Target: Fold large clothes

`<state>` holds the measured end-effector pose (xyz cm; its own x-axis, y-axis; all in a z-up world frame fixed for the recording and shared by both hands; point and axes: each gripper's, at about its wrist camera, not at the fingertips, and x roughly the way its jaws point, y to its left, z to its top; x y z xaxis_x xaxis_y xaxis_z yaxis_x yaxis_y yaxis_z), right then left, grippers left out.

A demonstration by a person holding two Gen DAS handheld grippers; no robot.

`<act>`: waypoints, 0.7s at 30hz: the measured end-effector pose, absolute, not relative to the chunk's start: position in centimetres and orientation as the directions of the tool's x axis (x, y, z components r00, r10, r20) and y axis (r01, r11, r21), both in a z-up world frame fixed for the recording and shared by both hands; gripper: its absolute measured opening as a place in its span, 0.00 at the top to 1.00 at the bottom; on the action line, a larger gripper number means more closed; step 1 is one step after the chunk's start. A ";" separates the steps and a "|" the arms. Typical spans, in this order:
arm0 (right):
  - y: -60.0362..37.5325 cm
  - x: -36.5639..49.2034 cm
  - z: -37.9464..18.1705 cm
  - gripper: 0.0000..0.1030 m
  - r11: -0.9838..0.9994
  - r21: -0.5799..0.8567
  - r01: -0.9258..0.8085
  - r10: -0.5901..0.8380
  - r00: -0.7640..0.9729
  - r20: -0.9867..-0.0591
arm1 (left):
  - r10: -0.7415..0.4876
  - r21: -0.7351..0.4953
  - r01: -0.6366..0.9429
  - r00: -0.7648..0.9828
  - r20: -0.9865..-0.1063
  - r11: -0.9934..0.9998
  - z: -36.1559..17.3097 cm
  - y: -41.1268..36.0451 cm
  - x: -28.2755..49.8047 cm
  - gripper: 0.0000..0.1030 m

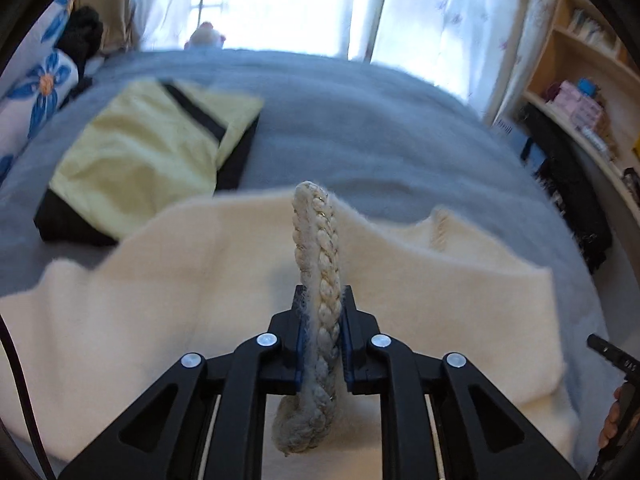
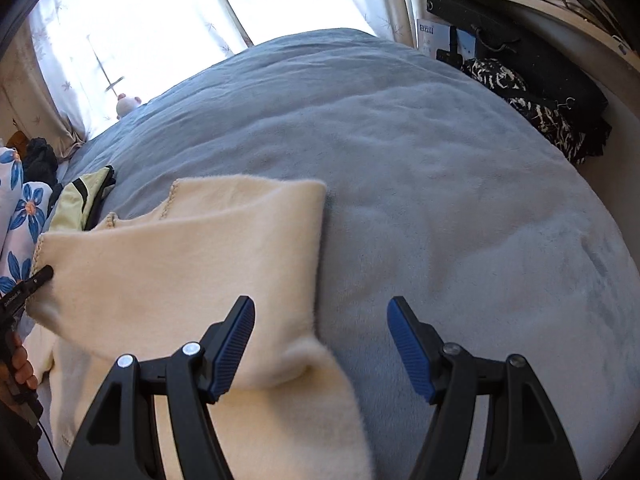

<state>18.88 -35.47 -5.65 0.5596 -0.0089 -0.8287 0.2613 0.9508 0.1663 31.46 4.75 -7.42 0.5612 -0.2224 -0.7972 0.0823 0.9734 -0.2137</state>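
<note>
Between the fingers of the left tongs point(image 1: 322, 332), in the left wrist view, a braided trim edge point(image 1: 316, 264) of the cream garment point(image 1: 160, 300) is being pinched, the jaws closed tight on it so that the braid is standing up out of the grip. The rest of that fleecy garment is lying spread over the grey bed point(image 1: 360, 128), its long axis running roughly across this view from left to right. Beyond it, well apart, a folded yellow-green garment point(image 1: 152, 152) is resting on the same bed. By my reading, a fold is under way, the left side carrying an edge over the body of the cloth.

From the right wrist view, the right tongs point(image 2: 320, 344) are hovering wide open and holding nothing, the left finger over the garment's near corner, the right finger over bare bedding. The garment point(image 2: 192, 264) is sitting to the left, one layer already doubled over another, its straight edge pointing away toward the window. The next move probably calls for closing on the near edge and levelling both sides.
</note>
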 end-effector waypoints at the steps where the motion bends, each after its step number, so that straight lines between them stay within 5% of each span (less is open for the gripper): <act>1: -35.6 19.6 -6.3 0.33 0.950 0.186 0.252 0.019 0.547 -0.837 | -0.201 -0.196 0.064 0.514 -0.834 0.979 -9.0 4.9 32.0 0.83; 4: -36.0 21.9 -8.3 0.33 0.946 0.233 0.226 0.093 0.500 -0.861 | -0.116 -0.124 0.012 0.449 -0.886 0.992 -12.0 6.5 32.0 0.74; 11: -37.7 27.4 -12.1 0.33 0.905 0.326 0.272 0.186 0.434 -0.881 | -0.215 -0.270 -0.064 0.445 -0.870 0.961 -13.1 8.5 32.4 0.68; 12: -37.8 27.9 -12.5 0.38 0.896 0.349 0.274 0.206 0.438 -0.875 | -0.213 -0.267 -0.063 0.442 -0.871 0.962 -12.9 8.2 32.3 0.68; 13: -37.4 28.4 -12.5 0.54 0.910 0.332 0.248 0.197 0.447 -0.873 | -0.222 -0.270 -0.050 0.436 -0.872 0.962 -12.8 7.7 32.4 0.68; 14: -36.7 28.8 -12.2 0.81 0.936 0.273 0.223 0.153 0.440 -0.885 | -0.231 -0.273 -0.036 0.430 -0.873 0.961 -12.7 7.3 32.3 0.68; 17: -35.5 29.8 -11.2 0.86 0.972 0.113 0.208 0.006 0.455 -0.890 | -0.236 -0.258 0.007 0.431 -0.871 0.966 -12.2 5.3 32.0 0.68; 21: -36.3 30.3 -12.3 0.80 0.967 0.126 0.221 0.025 0.412 -0.911 | -0.152 -0.157 0.027 0.441 -0.885 0.987 -13.1 3.4 31.3 0.67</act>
<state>30.34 -36.28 -12.32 0.4125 0.0247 -0.9106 0.2210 0.9671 0.1264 31.34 3.36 -13.06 0.4406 -0.1525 -0.8847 0.0268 0.9873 -0.1568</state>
